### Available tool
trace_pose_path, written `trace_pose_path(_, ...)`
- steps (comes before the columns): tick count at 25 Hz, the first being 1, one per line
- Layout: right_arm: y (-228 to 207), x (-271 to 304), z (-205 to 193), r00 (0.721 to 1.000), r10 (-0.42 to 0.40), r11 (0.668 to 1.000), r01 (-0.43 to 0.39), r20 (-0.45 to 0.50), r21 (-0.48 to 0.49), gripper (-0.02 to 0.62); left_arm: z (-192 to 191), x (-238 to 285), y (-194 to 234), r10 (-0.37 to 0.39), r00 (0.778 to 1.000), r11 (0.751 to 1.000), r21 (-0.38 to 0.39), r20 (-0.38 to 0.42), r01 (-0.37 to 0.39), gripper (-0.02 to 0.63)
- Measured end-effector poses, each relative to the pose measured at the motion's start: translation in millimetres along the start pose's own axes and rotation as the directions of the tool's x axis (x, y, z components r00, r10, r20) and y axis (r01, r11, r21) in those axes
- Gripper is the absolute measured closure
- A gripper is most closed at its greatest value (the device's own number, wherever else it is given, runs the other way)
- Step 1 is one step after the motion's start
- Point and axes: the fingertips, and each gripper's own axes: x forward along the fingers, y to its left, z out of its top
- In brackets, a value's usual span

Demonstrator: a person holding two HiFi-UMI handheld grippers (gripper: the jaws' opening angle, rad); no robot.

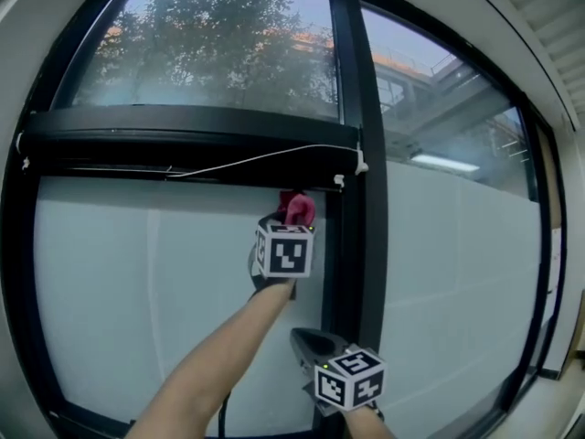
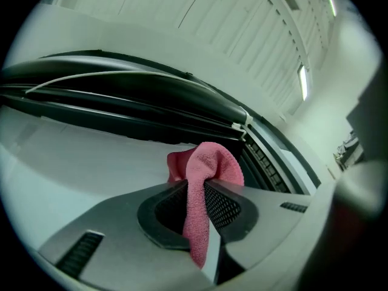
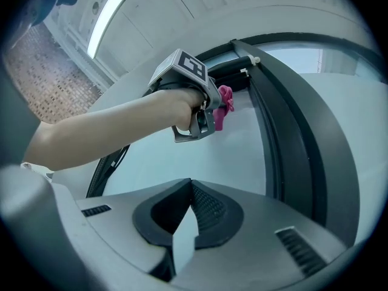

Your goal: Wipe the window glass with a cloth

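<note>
My left gripper (image 2: pixel 197 190), clamping the pink terry cloth (image 2: pixel 209 162) just under the black frame crossbar (image 1: pixel 183 140), needs flat, firm contact with the frosted window glass (image 1: pixel 137 273).

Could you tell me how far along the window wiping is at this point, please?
Done: the left gripper is shut on the pink cloth. In hand: the cloth is up at the top right corner of the lower pane, beside the black frame. Left: the pane shows no wipe marks, so likely most of it. The right gripper is shut, empty.
</note>
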Motion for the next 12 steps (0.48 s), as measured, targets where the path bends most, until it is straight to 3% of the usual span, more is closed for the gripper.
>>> trace_pose_path(12,-18,-27,-17,0.997,-0.071,0.997,0.071,-0.029,0.019,0.592,-27,5,-61,-0.174,0.985,0.977,-0.123,-0.008,0.172,0.554)
